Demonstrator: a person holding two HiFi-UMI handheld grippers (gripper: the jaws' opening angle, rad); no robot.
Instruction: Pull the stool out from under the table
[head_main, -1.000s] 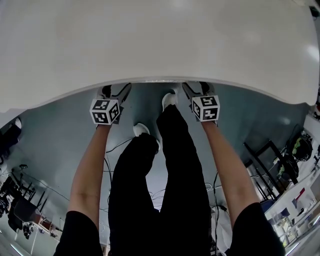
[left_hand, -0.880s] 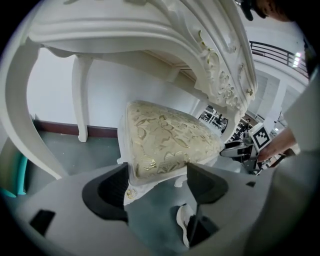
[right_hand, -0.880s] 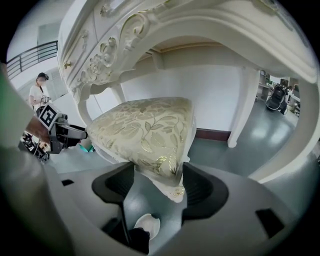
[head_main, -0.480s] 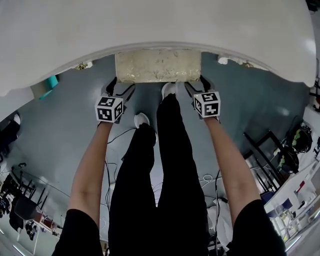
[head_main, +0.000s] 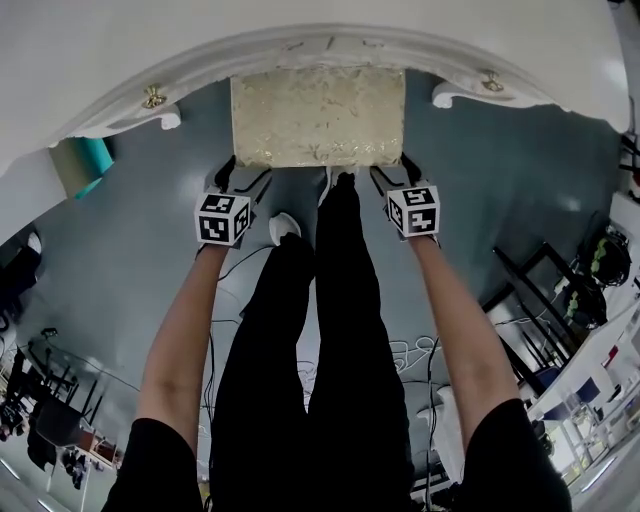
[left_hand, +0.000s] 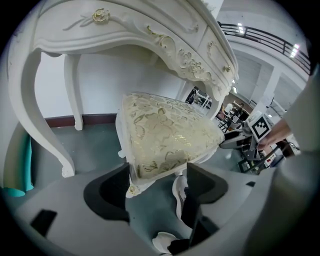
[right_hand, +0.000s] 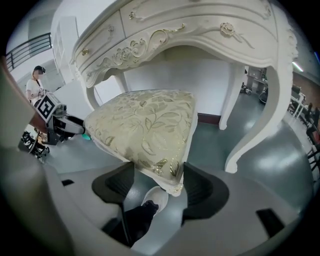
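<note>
Lab hall, floor cables, equip stands

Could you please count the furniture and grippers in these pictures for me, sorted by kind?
stool: 1
table: 1
grippers: 2 (left gripper, right gripper, each clamped on a near corner of the stool)
Total: 4

Stool: rectangular, cream cushion with gold leaf pattern, white carved frame; upright, mostly out past the front edge of the white ornate table.
</note>
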